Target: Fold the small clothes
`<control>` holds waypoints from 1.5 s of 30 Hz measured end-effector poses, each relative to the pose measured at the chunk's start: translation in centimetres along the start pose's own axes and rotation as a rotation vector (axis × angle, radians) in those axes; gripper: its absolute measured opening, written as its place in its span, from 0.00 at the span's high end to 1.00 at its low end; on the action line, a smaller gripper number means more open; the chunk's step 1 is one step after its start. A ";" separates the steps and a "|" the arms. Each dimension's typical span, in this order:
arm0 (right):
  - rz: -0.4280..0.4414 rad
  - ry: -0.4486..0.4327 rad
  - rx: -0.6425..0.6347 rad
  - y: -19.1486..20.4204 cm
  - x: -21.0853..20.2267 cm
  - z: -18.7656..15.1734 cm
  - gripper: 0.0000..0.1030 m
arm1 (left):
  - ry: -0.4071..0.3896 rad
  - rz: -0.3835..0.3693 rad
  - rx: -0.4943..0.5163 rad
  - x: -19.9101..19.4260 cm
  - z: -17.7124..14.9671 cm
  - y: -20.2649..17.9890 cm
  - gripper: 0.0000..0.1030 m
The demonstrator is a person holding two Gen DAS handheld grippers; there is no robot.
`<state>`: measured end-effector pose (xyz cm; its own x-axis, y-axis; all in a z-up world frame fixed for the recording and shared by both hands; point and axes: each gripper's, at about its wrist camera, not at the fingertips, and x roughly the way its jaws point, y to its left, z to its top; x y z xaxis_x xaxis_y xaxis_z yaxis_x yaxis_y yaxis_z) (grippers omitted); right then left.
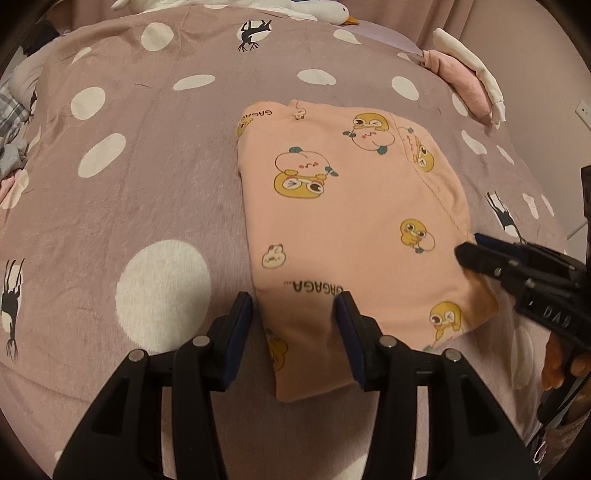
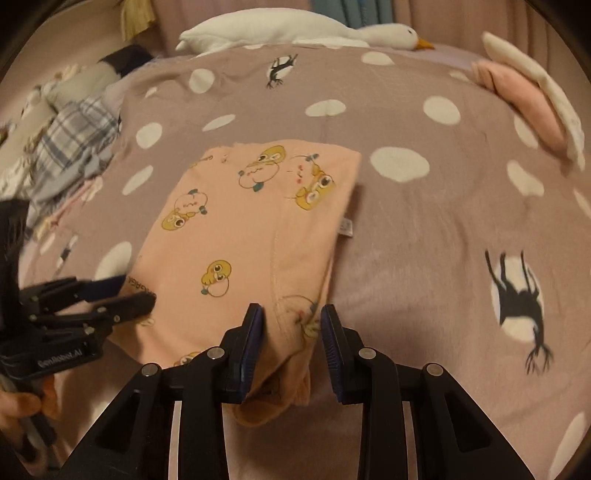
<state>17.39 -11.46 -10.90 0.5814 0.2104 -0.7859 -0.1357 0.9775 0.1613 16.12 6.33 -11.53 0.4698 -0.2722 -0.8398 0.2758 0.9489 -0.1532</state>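
A peach-pink child's cotton garment printed with yellow cartoon ducks (image 1: 343, 221) lies folded into a rough rectangle on a mauve bedspread with white polka dots and black bird silhouettes (image 1: 147, 147). The left gripper (image 1: 294, 306) has its blue-padded fingers spread wide on either side of the garment's near left corner, with cloth between them but not pinched. The right gripper (image 2: 291, 317) likewise stands open astride the near right corner, its pads apart from the fabric. A white plush goose (image 2: 295, 27) lies along the far edge of the bed, and a folded pink and cream cloth pile (image 2: 524, 96) sits at the far right.
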 end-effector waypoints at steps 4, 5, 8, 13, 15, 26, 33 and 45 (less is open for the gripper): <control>0.010 -0.020 0.009 0.0 -1.1 -0.1 0.70 | 0.007 0.006 0.007 -0.2 -0.7 0.3 0.52; 0.018 -0.027 0.009 0.1 -1.3 -0.3 0.70 | 0.008 0.009 0.007 -0.3 -0.8 0.4 0.52; 0.049 -0.048 -0.003 0.8 -2.2 -0.6 0.70 | 0.010 0.012 0.003 -0.4 -1.2 0.7 0.49; -0.003 0.020 0.007 0.9 -0.4 -1.6 0.70 | 0.013 0.019 -0.010 -0.7 -1.4 0.7 0.47; 0.002 0.023 0.026 0.7 -0.3 -2.2 0.70 | 0.016 0.026 -0.013 -0.9 -1.6 0.8 0.46; -0.027 -0.031 0.028 0.6 -3.5 -2.7 0.70 | -0.011 0.054 -0.043 -3.4 -2.5 1.1 0.39; -0.030 -0.093 0.014 1.5 -6.5 -2.9 0.51 | -0.058 0.070 -0.080 -6.3 -2.7 1.3 0.22; -0.047 -0.201 0.045 2.9 -11.2 -2.8 0.27 | -0.163 0.108 -0.094 -12.1 -2.1 0.3 0.01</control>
<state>8.24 -11.05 -3.36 0.7354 0.1588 -0.6588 -0.0715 0.9849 0.1577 8.71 10.22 -2.47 0.6240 -0.1833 -0.7596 0.1411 0.9825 -0.1212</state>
